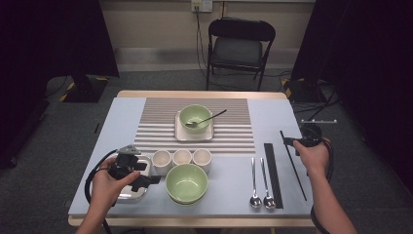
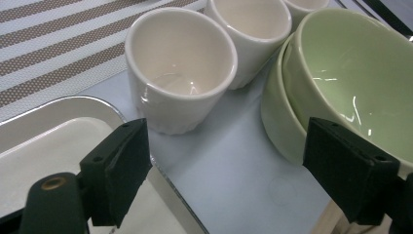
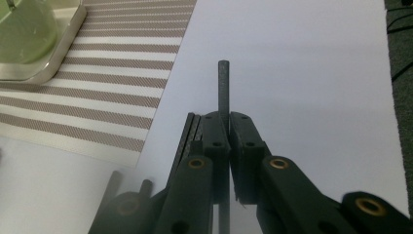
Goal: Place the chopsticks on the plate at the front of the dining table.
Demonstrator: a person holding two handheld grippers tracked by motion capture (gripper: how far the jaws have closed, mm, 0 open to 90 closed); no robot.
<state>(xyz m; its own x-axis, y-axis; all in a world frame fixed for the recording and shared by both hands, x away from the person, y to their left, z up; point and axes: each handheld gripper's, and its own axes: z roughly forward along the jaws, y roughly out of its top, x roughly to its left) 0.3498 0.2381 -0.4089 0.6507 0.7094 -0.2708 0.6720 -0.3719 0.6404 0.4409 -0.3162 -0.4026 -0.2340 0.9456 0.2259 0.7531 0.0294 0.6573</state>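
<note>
My right gripper (image 1: 288,142) is shut on a thin black chopstick (image 1: 295,168), holding it near its far end above the right side of the table. In the right gripper view the jaws (image 3: 228,124) press together on the stick (image 3: 223,83), which pokes out past the tips. My left gripper (image 1: 151,173) stands open at the front left, with nothing between its jaws (image 2: 229,165). It sits over the edge of a metal tray (image 2: 58,109), facing a white cup (image 2: 180,73) and stacked green bowls (image 2: 341,68).
A striped placemat (image 1: 160,122) carries a square plate (image 1: 180,134) with a green bowl (image 1: 195,117) and a spoon (image 1: 212,117). Three white cups (image 1: 181,157) line up behind the stacked bowls (image 1: 186,183). Two spoons (image 1: 260,180) and a long black strip (image 1: 272,173) lie left of the chopstick.
</note>
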